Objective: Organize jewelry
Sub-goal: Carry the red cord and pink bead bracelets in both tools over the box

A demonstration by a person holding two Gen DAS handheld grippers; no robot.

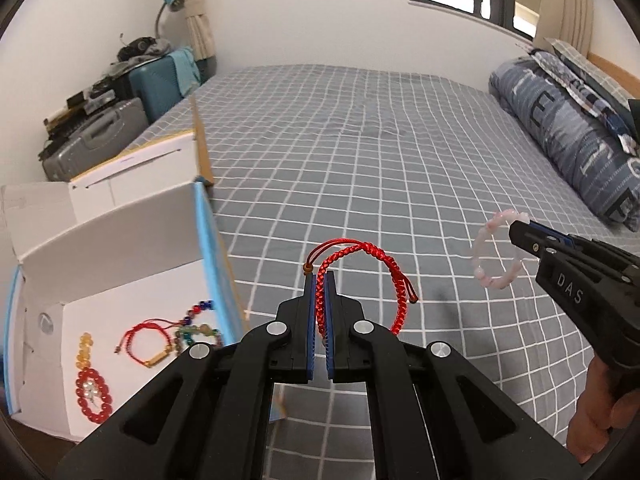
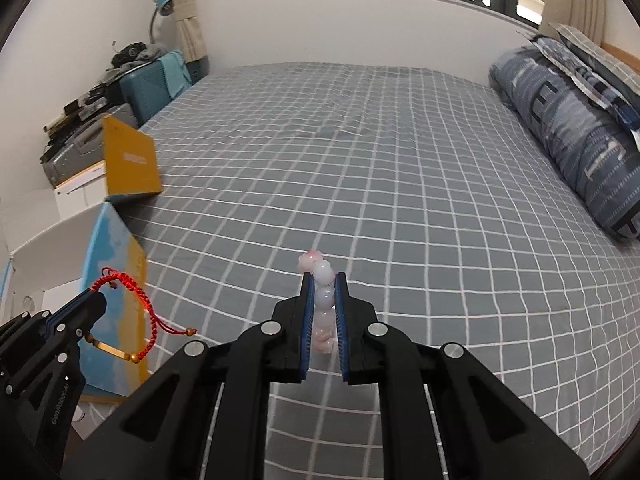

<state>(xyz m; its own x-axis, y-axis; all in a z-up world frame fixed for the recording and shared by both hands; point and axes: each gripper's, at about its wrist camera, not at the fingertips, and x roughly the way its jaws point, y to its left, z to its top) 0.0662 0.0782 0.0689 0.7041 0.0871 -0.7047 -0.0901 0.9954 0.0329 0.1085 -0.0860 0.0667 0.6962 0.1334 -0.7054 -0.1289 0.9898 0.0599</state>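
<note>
My left gripper (image 1: 320,276) is shut on a red braided cord bracelet (image 1: 360,254) and holds it above the bed; the bracelet also shows in the right wrist view (image 2: 138,300) with a gold bar hanging below. My right gripper (image 2: 324,276) is shut on a pink bead bracelet (image 2: 322,298), which also shows hanging from it in the left wrist view (image 1: 494,252). An open white box (image 1: 120,280) at the left holds several bracelets: a red bead one (image 1: 94,396), an orange bead one (image 1: 84,350), a red cord one (image 1: 146,344) and a multicolour bead one (image 1: 198,322).
The grey checked bed sheet (image 1: 380,152) stretches ahead. A rolled blue quilt (image 1: 572,136) lies at the right. The box's blue and yellow lid flap (image 2: 116,276) stands upright beside the box. Suitcases (image 1: 104,132) and clutter sit beyond the bed's left edge.
</note>
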